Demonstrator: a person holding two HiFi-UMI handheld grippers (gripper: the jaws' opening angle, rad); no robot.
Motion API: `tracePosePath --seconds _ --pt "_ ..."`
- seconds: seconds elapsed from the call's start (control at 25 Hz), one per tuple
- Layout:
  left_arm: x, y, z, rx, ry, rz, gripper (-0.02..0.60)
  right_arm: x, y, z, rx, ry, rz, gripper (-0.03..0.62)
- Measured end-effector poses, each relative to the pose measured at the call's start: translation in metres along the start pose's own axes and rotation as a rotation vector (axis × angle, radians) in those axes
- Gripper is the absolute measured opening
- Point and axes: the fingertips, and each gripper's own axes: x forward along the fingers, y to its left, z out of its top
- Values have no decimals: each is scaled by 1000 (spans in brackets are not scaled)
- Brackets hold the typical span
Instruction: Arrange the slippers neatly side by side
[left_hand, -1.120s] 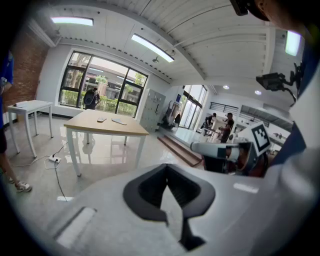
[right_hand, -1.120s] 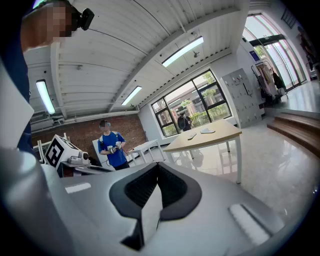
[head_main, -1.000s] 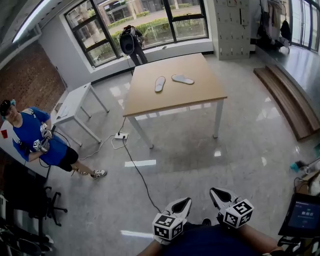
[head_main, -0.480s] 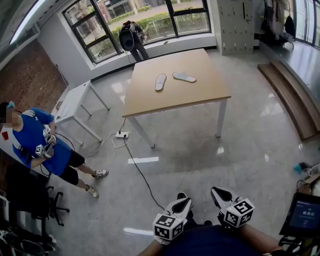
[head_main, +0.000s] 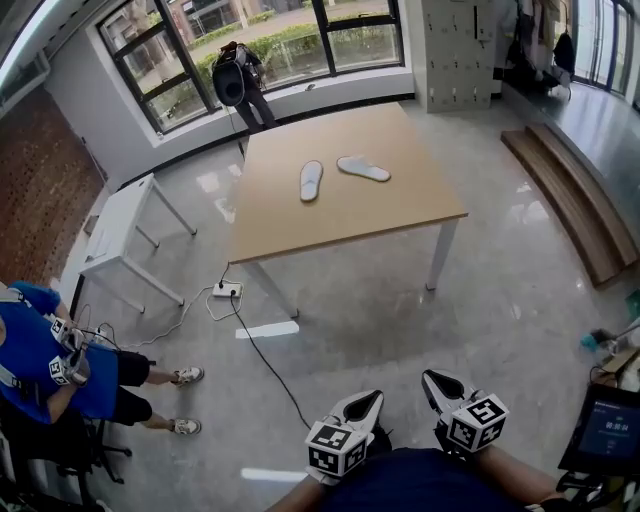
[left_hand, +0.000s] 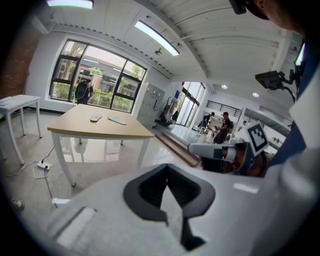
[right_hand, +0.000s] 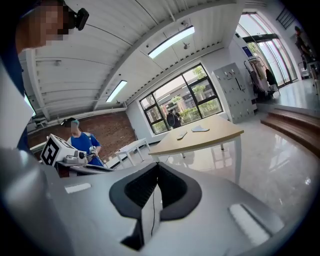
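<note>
Currently two slippers lie on wooden table (head_main: 300, 235), far from both grippers. First slipper (head_main: 311, 181) lies lengthwise. Second slipper (head_main: 363, 168) sits just beside it, angled, not parallel. Left gripper (head_main: 362, 407) has jaws pressed together, empty. Right gripper (head_main: 445, 386) likewise closed on nothing.

Left slipper (head_main: 311, 180) and right slipper (head_main: 363, 168) on the far table (head_main: 400, 215) are too small for you to tell sole from upper, or which foot each fits. The table's far legs are hidden under its top. Person in blue (head_main: 45, 365), near left, is cut off by the frame edge. Screen (head_main: 606, 432), near right, is also clipped and its text is unreadable.
</note>
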Motion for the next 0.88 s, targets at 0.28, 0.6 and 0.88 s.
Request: tracePosePath --seconds 0.28,0.6,0.88 --pt "13 78 32 -54 1 -52 5 81 6 22 -37 33 -35 11" --pt "28 126 49 -101 8 -73 3 133 0 38 -44 76 -57 11" --pt "34 165 67 -103 2 -4 5 183 -4 51 -47 105 9 11"
